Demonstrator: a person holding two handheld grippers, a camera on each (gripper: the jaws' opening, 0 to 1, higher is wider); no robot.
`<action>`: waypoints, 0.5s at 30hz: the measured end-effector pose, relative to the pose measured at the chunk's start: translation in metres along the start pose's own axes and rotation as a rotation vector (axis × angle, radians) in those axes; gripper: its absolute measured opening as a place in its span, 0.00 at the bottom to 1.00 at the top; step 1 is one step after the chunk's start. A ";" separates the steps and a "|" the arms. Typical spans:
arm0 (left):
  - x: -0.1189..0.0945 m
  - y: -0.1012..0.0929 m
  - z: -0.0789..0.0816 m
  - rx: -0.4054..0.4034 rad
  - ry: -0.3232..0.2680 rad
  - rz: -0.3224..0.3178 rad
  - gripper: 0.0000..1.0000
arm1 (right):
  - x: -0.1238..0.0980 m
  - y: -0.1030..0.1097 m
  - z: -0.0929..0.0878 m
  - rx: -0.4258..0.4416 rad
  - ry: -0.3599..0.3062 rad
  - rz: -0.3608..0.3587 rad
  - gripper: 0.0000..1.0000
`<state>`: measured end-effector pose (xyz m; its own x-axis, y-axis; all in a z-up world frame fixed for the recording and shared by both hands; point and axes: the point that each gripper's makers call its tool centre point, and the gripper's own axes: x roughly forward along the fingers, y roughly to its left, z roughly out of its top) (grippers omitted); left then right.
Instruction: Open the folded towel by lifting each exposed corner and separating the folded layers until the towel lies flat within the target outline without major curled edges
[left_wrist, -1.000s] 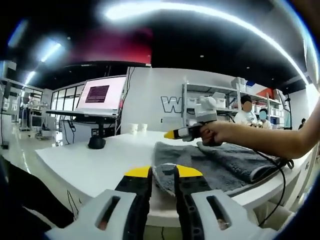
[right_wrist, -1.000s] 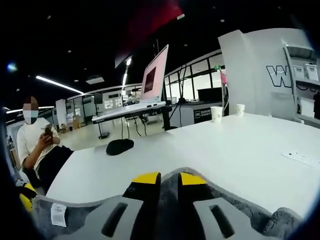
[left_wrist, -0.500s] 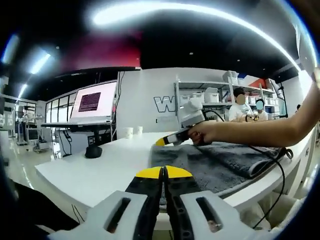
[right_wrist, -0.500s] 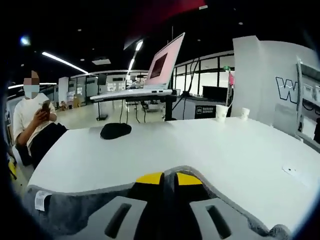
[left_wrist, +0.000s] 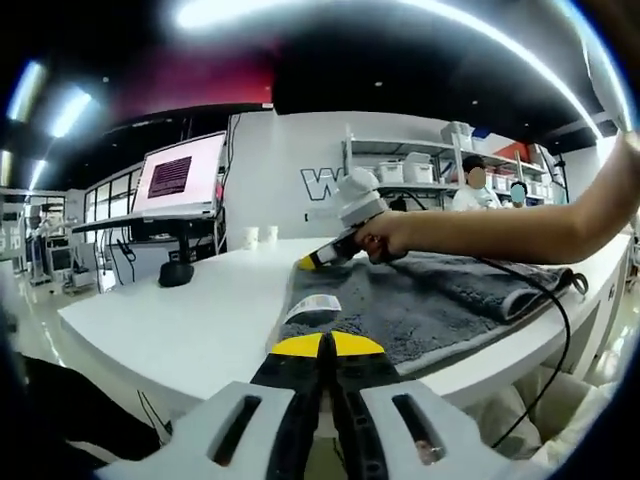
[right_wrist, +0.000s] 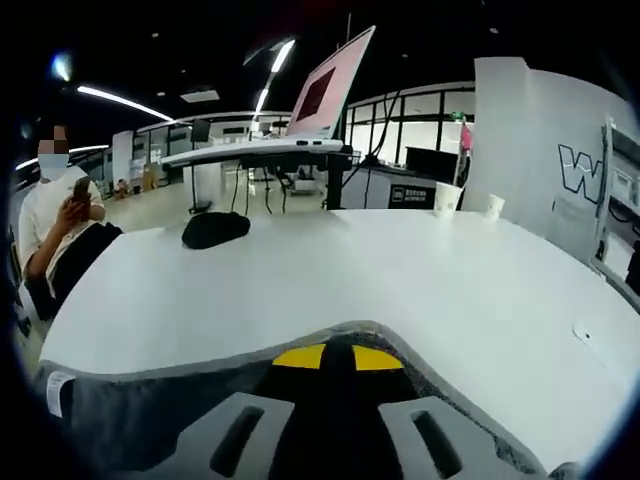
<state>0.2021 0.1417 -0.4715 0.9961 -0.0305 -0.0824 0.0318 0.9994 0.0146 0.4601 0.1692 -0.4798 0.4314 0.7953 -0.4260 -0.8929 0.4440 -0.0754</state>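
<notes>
A grey towel lies on the white table, a white label showing near its front corner. My left gripper is shut, its yellow tips pinching the towel's near edge. At the towel's far corner a hand holds my right gripper. In the right gripper view, that gripper is shut on the towel, whose grey edge wraps over the tips. The label sits at the far left there.
A laptop on a raised stand, a black base and two paper cups stand on the table beyond the towel. A black cable hangs off the table's right edge. A seated person is at the left.
My left jaws closed from open onto the towel's near corner. The towel's front layer has been drawn out and its label has come into the left gripper view. Both cameras shifted slightly.
</notes>
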 end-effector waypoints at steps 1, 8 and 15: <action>0.000 0.000 0.000 0.002 -0.002 0.001 0.00 | -0.002 0.002 -0.001 -0.003 0.003 0.000 0.00; 0.002 0.000 0.000 0.017 0.016 -0.004 0.00 | -0.014 0.014 -0.006 -0.045 0.000 0.009 0.00; 0.002 0.001 -0.001 0.021 0.016 -0.008 0.00 | 0.001 0.009 0.000 -0.049 0.006 0.012 0.00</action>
<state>0.2042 0.1425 -0.4730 0.9944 -0.0376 -0.0988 0.0413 0.9985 0.0351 0.4527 0.1740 -0.4812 0.4201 0.7976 -0.4328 -0.9032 0.4137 -0.1143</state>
